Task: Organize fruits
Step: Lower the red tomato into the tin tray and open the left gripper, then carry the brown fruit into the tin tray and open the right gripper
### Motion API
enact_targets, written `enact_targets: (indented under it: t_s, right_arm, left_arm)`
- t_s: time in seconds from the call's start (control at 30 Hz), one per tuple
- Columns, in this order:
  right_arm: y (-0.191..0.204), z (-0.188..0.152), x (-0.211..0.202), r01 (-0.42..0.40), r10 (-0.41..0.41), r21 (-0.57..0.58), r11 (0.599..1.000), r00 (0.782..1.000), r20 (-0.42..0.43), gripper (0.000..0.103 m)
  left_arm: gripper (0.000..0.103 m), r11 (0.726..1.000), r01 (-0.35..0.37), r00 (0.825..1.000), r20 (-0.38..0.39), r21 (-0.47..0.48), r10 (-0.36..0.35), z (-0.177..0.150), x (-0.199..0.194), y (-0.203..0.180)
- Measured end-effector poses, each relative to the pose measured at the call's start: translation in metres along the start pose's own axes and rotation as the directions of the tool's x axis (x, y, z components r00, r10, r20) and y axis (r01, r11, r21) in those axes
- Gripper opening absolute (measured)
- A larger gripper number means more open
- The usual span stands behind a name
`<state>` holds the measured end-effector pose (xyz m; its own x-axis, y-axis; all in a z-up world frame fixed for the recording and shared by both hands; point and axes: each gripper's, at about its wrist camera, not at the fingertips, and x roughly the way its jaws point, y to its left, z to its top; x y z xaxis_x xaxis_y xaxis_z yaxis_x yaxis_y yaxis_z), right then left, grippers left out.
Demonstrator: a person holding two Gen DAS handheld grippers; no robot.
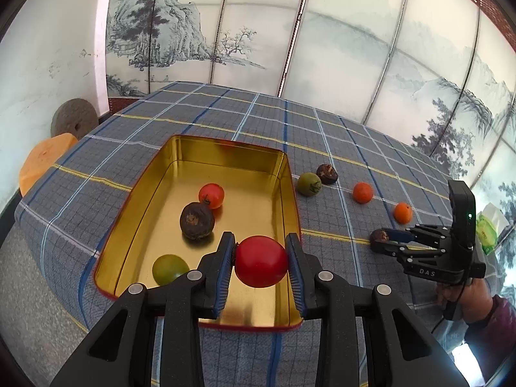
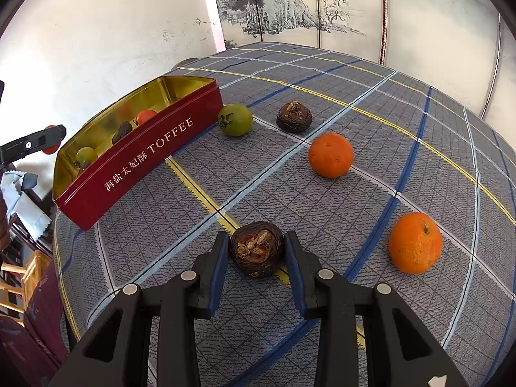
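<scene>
1. Nearest you, your left gripper (image 1: 260,259) is clamped on a red tomato (image 1: 261,261), pads pressing both its sides. It hangs above the near end of the tin (image 1: 292,193), inside the rim line and not yet set down.

2. Your right gripper (image 2: 256,251) is closed around a dark brown fruit (image 2: 256,248) that sits on the checked tablecloth (image 2: 419,96). The pads touch both flanks. Whether it has been lifted clear of the cloth is hard to tell; it looks to be resting there.

3. Inside the tin, three fruits already lie on the gold floor: a green tomato (image 1: 169,269) in the near left corner, a dark brown one (image 1: 196,221) mid-way, and a red-orange tomato (image 1: 211,195) just behind it, the two nearly touching.

4. Still out on the cloth, going away from your right gripper: an orange (image 2: 415,242) near on the right, a second orange (image 2: 330,154) further back, then another dark brown fruit (image 2: 294,116) and a green tomato (image 2: 234,119), the last sitting just beside the tin's far corner.

5. By my reckoning you are roughly at the midpoint: three in, two in your grippers, four loose.

6. Release the red tomato low over bare floor in the tin, since a drop could roll it into the others.
</scene>
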<state>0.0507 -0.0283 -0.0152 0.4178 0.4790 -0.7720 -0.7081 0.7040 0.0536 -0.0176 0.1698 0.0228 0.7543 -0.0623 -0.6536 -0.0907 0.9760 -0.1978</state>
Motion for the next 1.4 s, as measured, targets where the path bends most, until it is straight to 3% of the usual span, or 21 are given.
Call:
enact_targets:
  t_s: [0.23,0.63,1.2,1.4]
  right_arm:
    - [0.000,0.000,0.001,-0.002,0.002,0.002,1.000,1.000,0.000,0.032]
    - [-0.001,0.001,0.001,-0.003,0.003,0.003,1.000,1.000,0.000,0.032]
    - [-0.001,0.000,0.001,-0.001,0.001,0.000,1.000,1.000,0.000,0.032]
    - [0.000,0.000,0.002,0.000,0.000,0.000,1.000,1.000,0.000,0.032]
  left_arm:
    - [0.033,1.000,0.016,0.999,-0.027,-0.023,-0.016,0.019,0.025,0.002]
    - [0.033,0.998,-0.053,0.993,-0.104,0.017,0.054,0.033,0.065,-0.006]
    - [0.035,0.993,-0.113,0.986,-0.117,0.037,0.117,0.031,0.068,-0.002]
    - [0.041,0.991,-0.131,0.985,-0.111,0.014,0.132,0.030,0.066,0.002]
